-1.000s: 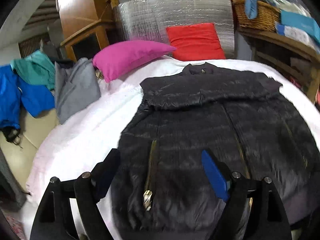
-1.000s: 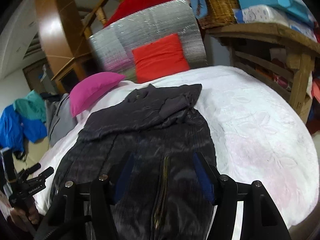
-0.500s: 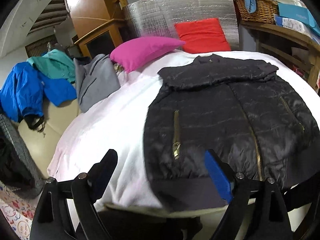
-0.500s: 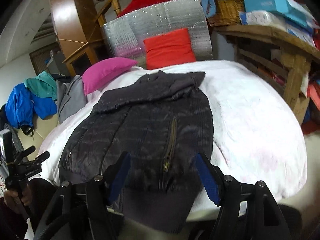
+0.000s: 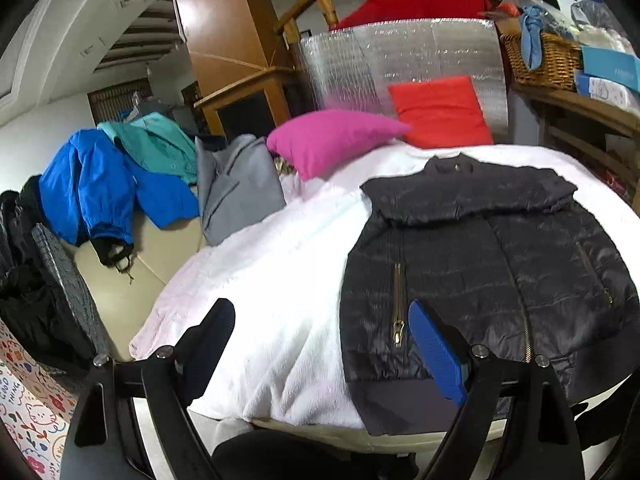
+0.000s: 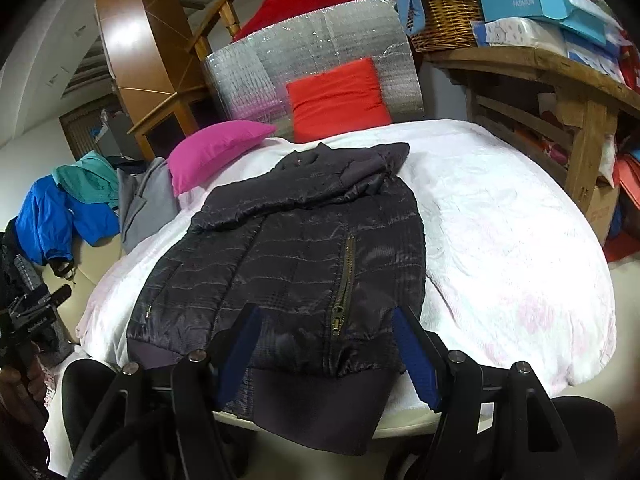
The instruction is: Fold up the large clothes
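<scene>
A black quilted jacket (image 5: 480, 264) lies front up on the white blanket (image 5: 272, 280), collar far, sleeves folded across the chest, hem hanging over the near edge. It also shows in the right wrist view (image 6: 288, 256). My left gripper (image 5: 320, 340) is open and empty, off the near edge, just left of the jacket's hem. My right gripper (image 6: 328, 352) is open and empty, above the hem near the right pocket zip. The left gripper also shows at the left edge of the right wrist view (image 6: 32, 312).
A pink pillow (image 5: 332, 140) and a red cushion (image 5: 440, 112) lie at the far end before a silver foil panel (image 5: 400, 60). Blue, teal and grey garments (image 5: 120, 184) pile at the left. A wooden shelf (image 6: 560, 80) with a basket and boxes stands right.
Both grippers have pulled back toward the near edge and away from the jacket, which now lies farther off. Both stay open and empty. The jacket has not moved.
</scene>
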`<state>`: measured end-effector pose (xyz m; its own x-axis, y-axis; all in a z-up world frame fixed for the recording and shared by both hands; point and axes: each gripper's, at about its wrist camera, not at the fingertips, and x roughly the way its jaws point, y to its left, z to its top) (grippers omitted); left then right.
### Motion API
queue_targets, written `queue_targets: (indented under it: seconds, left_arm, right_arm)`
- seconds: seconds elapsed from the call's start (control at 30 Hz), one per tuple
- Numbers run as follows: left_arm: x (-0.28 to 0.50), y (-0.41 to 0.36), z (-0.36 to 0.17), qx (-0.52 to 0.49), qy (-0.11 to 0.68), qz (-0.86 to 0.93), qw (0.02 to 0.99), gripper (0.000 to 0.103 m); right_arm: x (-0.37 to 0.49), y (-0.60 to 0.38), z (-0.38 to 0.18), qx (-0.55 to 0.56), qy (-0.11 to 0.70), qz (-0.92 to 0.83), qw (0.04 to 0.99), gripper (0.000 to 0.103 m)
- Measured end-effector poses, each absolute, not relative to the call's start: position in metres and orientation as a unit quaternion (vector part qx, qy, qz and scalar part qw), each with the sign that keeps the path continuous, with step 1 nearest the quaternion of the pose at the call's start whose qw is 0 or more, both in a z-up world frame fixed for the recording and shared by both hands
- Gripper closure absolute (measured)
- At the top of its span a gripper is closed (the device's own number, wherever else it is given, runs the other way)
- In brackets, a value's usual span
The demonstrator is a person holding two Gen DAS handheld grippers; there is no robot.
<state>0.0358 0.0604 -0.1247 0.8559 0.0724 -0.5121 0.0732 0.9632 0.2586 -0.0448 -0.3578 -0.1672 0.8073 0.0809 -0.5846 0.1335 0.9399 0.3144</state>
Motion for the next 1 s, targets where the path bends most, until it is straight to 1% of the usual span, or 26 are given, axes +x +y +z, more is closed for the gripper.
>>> queue_targets:
  seconds: [0.37,0.83,0.93,1.0]
  left_arm:
    - [0.028,0.057,-0.11,0.137,0.252,-0.004,0.958,0.013]
    - [0.029,0.053,-0.117,0.138,0.264,0.001,0.955,0.013]
    - [0.038,0.055,-0.129,0.133,0.292,-0.006,0.947,0.013]
    - [0.051,0.062,-0.142,0.115,0.332,-0.013,0.936,0.013]
  right_arm:
    - [-0.05,-0.352,-0.154,0.169,0.295,-0.007,0.94,0.032]
    - [-0.053,-0.357,-0.159,0.178,0.296,-0.008,0.938,0.032]
    - [-0.05,-0.359,-0.165,0.183,0.308,-0.009,0.934,0.032]
    - [-0.046,-0.362,-0.174,0.189,0.325,-0.02,0.927,0.032]
